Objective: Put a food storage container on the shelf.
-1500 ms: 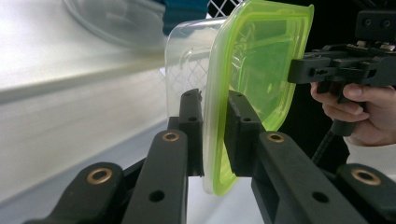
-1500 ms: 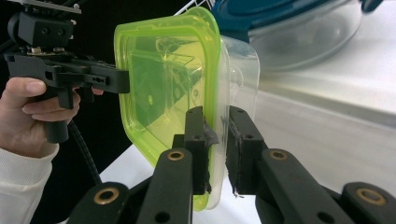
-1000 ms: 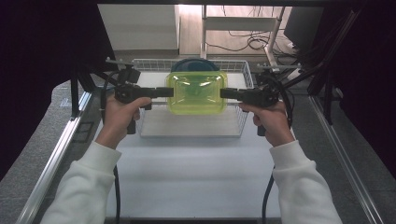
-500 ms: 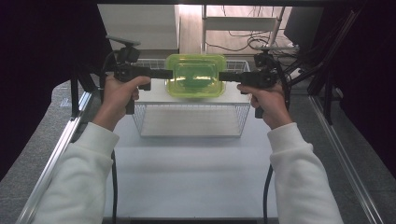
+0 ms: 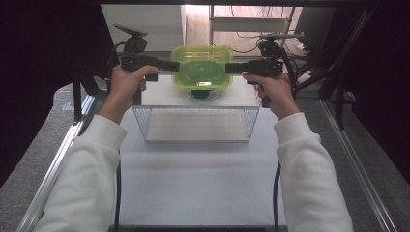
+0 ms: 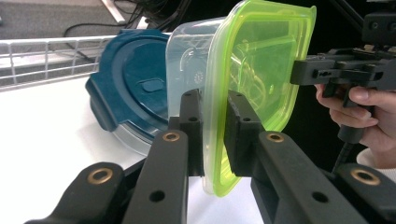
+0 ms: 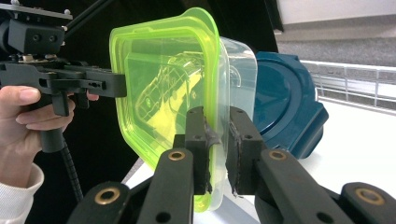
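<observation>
A clear plastic container with a yellow-green lid hangs in the air over the far part of a wire basket. My left gripper is shut on its left rim and my right gripper on its right rim. In the left gripper view the jaws pinch the lid's edge, and the right gripper grips the far side. The right gripper view has its jaws clamped on the rim, with the left gripper opposite. A container with a dark blue lid lies below, in the basket.
The basket stands on a white table with metal rails along both sides. The blue-lidded container leans tilted near the basket's wire wall. Cables and a stand lie on the floor beyond the table.
Both hands have carried the green-lidded container up and away from me, from low over the basket to higher above its far end. The blue-lidded container has stayed put.
</observation>
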Tool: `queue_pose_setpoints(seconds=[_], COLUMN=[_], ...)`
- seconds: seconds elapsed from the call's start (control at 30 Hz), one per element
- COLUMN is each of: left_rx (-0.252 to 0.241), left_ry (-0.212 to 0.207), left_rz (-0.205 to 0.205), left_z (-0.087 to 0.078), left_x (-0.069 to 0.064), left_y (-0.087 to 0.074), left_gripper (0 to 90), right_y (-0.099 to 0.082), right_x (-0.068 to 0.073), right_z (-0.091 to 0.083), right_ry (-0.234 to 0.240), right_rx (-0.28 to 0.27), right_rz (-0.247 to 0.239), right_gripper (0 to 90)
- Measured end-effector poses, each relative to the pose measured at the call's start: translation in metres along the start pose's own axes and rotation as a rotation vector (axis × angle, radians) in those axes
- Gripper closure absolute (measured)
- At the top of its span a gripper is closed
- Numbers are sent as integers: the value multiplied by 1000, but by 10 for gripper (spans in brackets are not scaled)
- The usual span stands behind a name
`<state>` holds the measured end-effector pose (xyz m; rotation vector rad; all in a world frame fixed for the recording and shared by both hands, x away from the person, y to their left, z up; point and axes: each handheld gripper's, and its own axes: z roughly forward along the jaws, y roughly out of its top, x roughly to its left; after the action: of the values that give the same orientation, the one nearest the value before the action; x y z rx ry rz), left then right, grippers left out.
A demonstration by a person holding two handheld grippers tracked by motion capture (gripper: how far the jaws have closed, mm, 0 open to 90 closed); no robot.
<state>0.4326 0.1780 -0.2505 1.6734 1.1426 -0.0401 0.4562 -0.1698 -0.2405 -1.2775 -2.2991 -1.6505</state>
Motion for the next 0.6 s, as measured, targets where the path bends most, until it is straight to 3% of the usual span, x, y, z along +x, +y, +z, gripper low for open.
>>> queue_pose_setpoints(seconds=[0.1,0.33,0.6], left_rx=[-8,-24,-54], left_ry=[1,-31,-90], left_rz=[-40,-110,-226], left_z=[6,14,26], left_x=[6,20,41], left_y=[2,9,12], left_gripper=[795,783,747], right_y=[3,12,16], right_x=[-6,-24,-35], right_z=[8,17,31], right_ry=[-19,-4,-30], right_rx=[12,-5,-10], right_rz=[26,128,253], right_gripper=[797,781,740])
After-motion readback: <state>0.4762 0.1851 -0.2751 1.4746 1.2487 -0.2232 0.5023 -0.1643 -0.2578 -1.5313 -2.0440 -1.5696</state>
